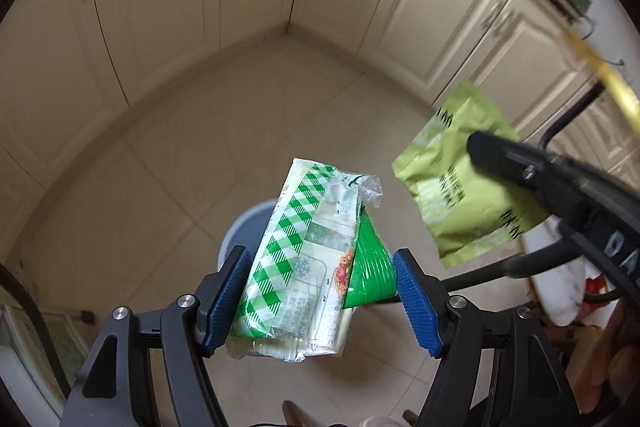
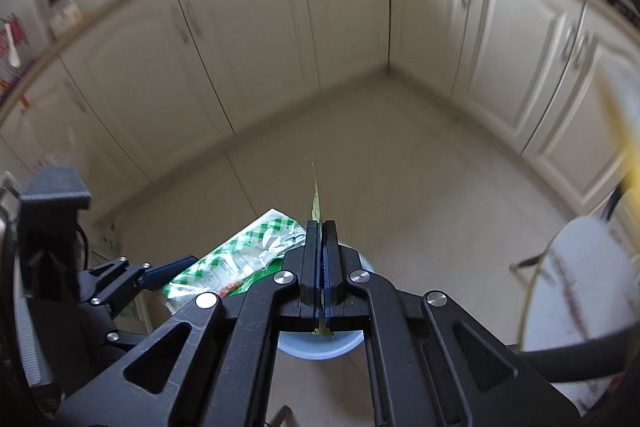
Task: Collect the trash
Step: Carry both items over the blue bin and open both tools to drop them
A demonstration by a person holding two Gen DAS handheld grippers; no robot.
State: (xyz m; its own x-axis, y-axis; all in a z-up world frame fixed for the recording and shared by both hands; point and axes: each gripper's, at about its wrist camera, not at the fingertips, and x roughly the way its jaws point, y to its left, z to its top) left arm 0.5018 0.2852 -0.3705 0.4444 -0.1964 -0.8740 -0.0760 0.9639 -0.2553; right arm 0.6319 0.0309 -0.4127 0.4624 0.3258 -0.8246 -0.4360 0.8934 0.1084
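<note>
Left gripper [image 1: 320, 291] is clamping a green-checked food wrapper [image 1: 296, 259] between its blue pads [image 1: 230, 303], jaws standing fairly wide because the pack is bulky, with a green plastic piece [image 1: 370, 267] wedged against the right-side pad. Right gripper [image 2: 321, 259] is pinching a yellow-green sachet [image 1: 460, 183] with jaws fully together; in the right wrist view only the sachet's thin edge is showing. Both pieces of trash are hanging in the air above a round pale bin [image 1: 248, 231] standing on the tiled floor [image 1: 200, 147], cabinets [image 1: 160, 7] behind.

Risks, judging from here: the wrapper is slick and crumpled, so it may be slipping out before it is over the bin. The two grippers are crowding each other, so they may be bumping. The bin is mostly hidden under the wrapper, so a release could be landing trash on the floor beside it. The light sachet may be drifting sideways as it falls
</note>
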